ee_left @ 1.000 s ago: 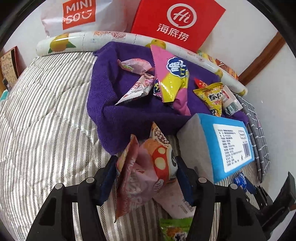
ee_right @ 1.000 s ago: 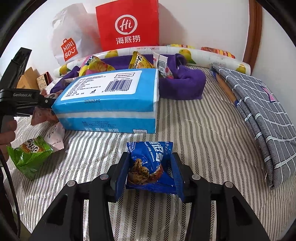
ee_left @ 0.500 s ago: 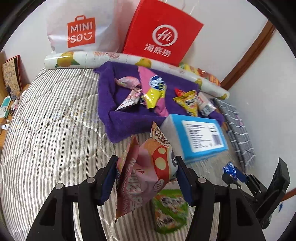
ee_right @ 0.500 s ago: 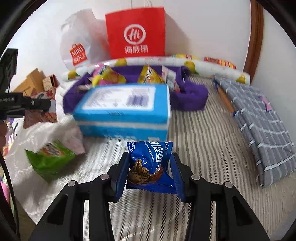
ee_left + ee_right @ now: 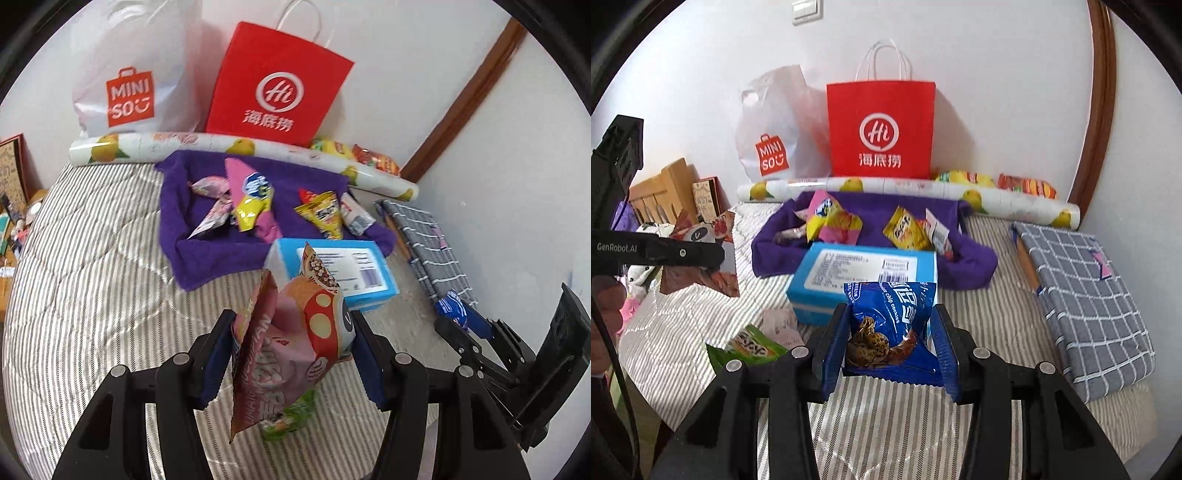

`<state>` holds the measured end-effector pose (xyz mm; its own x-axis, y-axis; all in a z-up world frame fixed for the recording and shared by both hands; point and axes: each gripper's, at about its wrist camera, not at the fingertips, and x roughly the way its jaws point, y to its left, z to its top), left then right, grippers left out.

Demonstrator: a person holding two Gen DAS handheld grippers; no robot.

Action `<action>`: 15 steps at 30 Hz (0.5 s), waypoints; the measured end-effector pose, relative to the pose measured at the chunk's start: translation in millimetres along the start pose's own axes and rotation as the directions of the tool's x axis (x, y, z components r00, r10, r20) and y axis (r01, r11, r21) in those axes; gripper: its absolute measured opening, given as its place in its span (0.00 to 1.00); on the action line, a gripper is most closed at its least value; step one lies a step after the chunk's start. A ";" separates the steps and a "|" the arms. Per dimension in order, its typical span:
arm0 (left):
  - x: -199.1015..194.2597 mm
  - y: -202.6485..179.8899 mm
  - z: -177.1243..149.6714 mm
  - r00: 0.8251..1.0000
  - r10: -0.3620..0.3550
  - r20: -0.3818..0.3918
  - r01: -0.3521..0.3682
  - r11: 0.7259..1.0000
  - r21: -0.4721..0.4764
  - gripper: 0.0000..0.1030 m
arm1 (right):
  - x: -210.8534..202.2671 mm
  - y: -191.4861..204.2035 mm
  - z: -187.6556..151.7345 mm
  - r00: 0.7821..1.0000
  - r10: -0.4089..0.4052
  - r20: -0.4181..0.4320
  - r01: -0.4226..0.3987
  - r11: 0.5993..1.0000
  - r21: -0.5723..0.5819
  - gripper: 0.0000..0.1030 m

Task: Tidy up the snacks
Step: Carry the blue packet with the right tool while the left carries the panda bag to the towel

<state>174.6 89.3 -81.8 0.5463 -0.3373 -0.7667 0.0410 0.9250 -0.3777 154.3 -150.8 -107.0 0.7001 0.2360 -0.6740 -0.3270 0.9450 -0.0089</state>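
Note:
My left gripper [image 5: 290, 354] is shut on a pink snack bag with a red mushroom print [image 5: 291, 332], held above the striped bed. My right gripper [image 5: 888, 339] is shut on a blue cookie packet [image 5: 892, 314], also lifted off the bed. Farther back a purple towel [image 5: 207, 243] forms a nest holding several snack packets, among them a yellow and pink one [image 5: 251, 199] and a yellow one [image 5: 325, 214]. In the right wrist view the left gripper [image 5: 701, 254] shows at the left with its bag. The right gripper [image 5: 461, 317] appears low on the right of the left wrist view.
A blue and white box [image 5: 868, 269] lies in front of the towel. A green snack bag [image 5: 753, 347] lies on the bed [image 5: 92, 277]. A red paper bag [image 5: 881, 129], a white plastic bag [image 5: 775, 133] and a fruit-print roll [image 5: 905, 188] line the wall. A folded grey checked cloth [image 5: 1082, 295] lies right.
Both grippers have risen with their packets still held, so the bed, towel and box now look smaller and farther below. The green bag has come into view beneath the left gripper.

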 end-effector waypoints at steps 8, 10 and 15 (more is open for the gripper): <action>-5.0 -18.3 7.6 0.999 -0.036 0.002 0.036 0.999 0.029 0.57 | -15.1 -7.6 17.8 0.999 0.003 0.040 -0.004 1.000 0.015 0.43; -6.3 -20.9 9.5 0.999 -0.039 0.006 0.039 0.999 0.031 0.57 | -16.4 -8.7 20.9 0.999 0.001 0.045 -0.001 1.000 0.016 0.43; -8.0 -25.2 14.7 0.999 -0.040 0.011 0.039 0.998 0.041 0.57 | -16.5 -14.8 28.5 0.999 0.014 0.051 -0.016 0.999 0.041 0.43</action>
<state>181.5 71.3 -58.5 0.5537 -0.3717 -0.7452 0.0963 0.9174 -0.3861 165.7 -162.3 -74.6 0.7267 0.2606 -0.6356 -0.3122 0.9495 0.0324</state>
